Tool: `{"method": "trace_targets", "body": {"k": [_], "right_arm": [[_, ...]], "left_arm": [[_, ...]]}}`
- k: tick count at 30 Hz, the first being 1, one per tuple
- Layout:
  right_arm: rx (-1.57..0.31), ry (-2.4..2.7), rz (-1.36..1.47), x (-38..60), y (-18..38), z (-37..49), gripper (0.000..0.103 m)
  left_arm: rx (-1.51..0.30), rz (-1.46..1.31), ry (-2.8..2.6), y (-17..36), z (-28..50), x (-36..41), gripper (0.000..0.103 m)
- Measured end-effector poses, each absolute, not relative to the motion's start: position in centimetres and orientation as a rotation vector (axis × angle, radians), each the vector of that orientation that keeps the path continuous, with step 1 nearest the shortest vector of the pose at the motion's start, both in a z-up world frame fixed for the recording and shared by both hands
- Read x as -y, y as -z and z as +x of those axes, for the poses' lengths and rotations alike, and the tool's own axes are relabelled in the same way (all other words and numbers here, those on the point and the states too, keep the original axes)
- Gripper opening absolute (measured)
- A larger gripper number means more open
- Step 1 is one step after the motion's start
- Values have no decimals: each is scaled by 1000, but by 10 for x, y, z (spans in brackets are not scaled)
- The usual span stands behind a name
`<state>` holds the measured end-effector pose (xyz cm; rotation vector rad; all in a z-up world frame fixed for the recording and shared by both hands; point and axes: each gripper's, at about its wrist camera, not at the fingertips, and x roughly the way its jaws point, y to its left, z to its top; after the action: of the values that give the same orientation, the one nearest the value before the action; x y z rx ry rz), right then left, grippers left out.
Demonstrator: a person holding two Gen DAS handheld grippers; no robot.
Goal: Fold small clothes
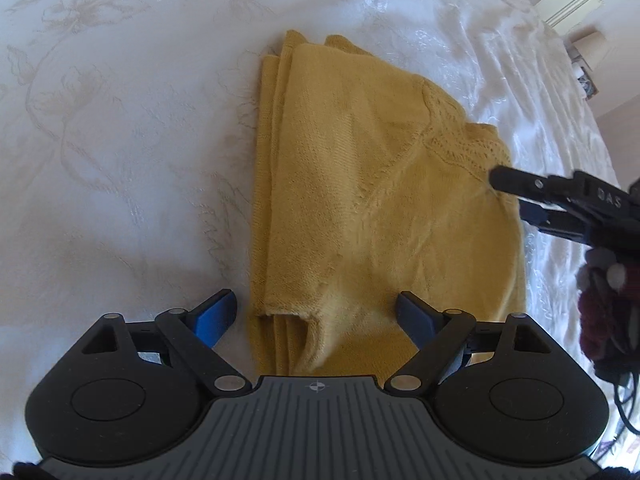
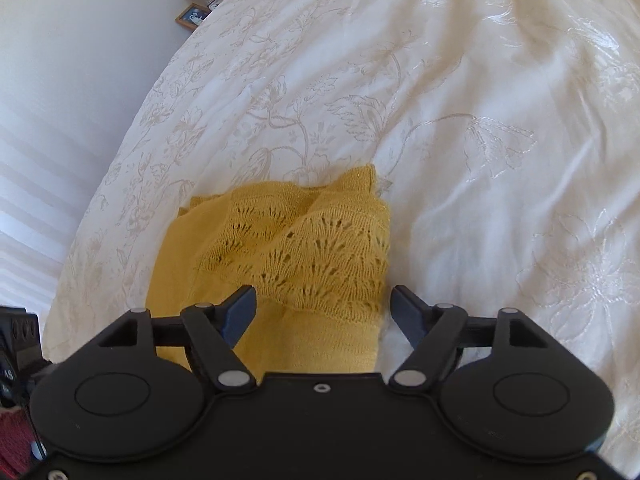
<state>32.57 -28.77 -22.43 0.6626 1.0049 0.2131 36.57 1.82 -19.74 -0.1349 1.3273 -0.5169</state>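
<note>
Left wrist view: yellow knit garment (image 1: 372, 184) lies folded in long stack on white embroidered bedspread (image 1: 120, 140), layered edges showing along its left side. Left gripper (image 1: 316, 316) hovers over near end, blue-padded fingers (image 1: 218, 314) wide apart, nothing clamped. Right gripper (image 1: 516, 196) reaches in from right, tip at garment's lace-patterned edge; contact hard to judge, picture soft there. Right wrist view: right gripper (image 2: 323, 307) with fingers spread, lace trim (image 2: 320, 248) between them, pads not pressing. Small framed picture (image 2: 192, 17) beyond bed edge.
</note>
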Motion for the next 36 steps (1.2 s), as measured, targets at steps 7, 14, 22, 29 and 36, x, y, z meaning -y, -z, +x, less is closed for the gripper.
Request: {"method": "trace_targets", "body": {"k": [7,14,22,29,36], "right_arm": [[-1019,-293,690,281,239,348,91],[-1008,-333,693,276,243,352,97],[-1031,-314,678,280,237,346,40],[-967,-269,706,280,197,322,36],[-935,-243,717,285,152,255,36]], "left_arm": [[-1321,-188,616,204,350,-20,94],[-1304,-300,676,210,365,-10,94],[-1313,-345,729,207,364,-10,21],[-1268,-405,805,175,353,-8,21],[-1248,-400,902,141,300,4,21]]}}
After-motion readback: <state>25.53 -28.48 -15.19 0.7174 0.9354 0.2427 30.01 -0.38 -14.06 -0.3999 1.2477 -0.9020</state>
